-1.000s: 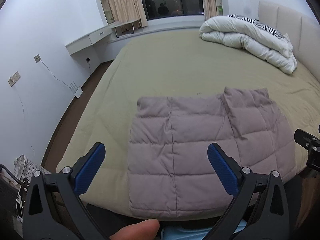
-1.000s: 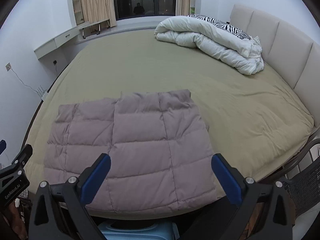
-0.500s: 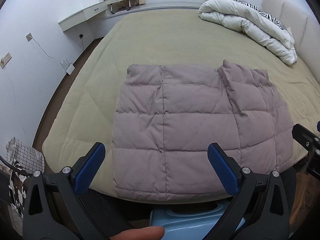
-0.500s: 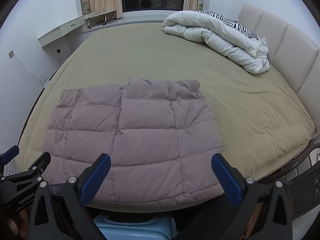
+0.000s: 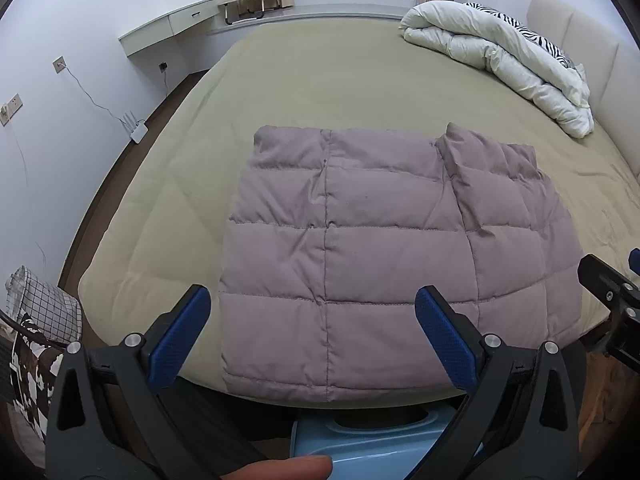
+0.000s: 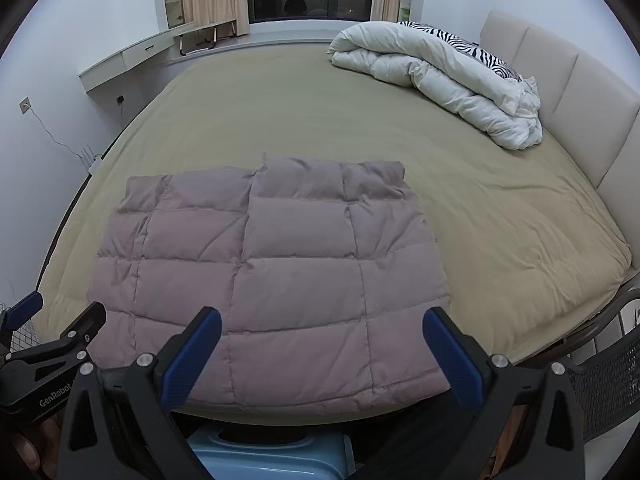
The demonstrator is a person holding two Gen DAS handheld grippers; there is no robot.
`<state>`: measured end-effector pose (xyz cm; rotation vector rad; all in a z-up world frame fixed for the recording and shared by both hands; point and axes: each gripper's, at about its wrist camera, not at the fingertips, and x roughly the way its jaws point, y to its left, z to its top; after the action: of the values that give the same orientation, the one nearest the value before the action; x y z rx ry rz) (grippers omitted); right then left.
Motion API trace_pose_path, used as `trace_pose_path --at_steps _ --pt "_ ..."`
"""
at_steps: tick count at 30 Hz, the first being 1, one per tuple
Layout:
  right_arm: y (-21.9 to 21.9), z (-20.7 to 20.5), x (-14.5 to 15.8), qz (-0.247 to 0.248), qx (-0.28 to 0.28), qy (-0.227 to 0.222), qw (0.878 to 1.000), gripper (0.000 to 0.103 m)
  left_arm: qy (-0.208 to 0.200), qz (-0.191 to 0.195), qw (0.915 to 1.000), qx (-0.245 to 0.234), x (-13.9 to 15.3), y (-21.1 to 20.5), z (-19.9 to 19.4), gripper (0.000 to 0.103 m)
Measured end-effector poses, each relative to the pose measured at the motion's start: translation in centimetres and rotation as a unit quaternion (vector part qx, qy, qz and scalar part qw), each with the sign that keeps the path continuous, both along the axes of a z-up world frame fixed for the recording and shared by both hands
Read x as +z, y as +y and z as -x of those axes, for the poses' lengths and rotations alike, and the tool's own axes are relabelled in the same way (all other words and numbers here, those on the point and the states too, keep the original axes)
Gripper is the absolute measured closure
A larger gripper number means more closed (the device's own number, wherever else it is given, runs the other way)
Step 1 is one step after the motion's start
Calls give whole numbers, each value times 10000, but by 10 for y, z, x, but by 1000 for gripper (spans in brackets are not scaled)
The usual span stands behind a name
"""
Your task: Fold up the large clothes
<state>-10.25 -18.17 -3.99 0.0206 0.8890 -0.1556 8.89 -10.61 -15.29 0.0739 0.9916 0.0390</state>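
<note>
Both the left tool (image 5: pixel 312 336) and right tool (image 6: pixel 322 354) gape empty above the folded jacket (image 5: pixel 384 256).

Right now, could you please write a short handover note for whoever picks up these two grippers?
Left gripper: open, holding nothing, hovering above the near left part of the jacket.
Right gripper: open, empty, above the near right part.
The mauve quilted jacket lies flat at the near edge of the bed, already folded into a rough rectangle, with one panel overlapping on its right side. A white duvet is bundled by the headboard, well apart from the jacket.
Done: the sides look folded in.
Left: probably one more fold, near edge to far edge, then smooth it. Neither gripper touches the cloth.
</note>
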Motion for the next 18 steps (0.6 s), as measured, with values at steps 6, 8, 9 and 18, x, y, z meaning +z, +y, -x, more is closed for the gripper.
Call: trace_pose_path --at_steps 6,8,9,18 --pt "2 0 2 -7 15 -30 10000 0 -83 50 10000 12 5 0 2 0" --pt "2 1 3 -6 16 -55 10000 0 -104 62 9999 18 7 0 3 0" --pt "3 1 4 -6 17 -67 10000 0 -109 65 9999 26 7 -1 5 0" --pt "4 2 6 -29 28 -92 9999 0 -107 71 9999 41 8 0 5 0"
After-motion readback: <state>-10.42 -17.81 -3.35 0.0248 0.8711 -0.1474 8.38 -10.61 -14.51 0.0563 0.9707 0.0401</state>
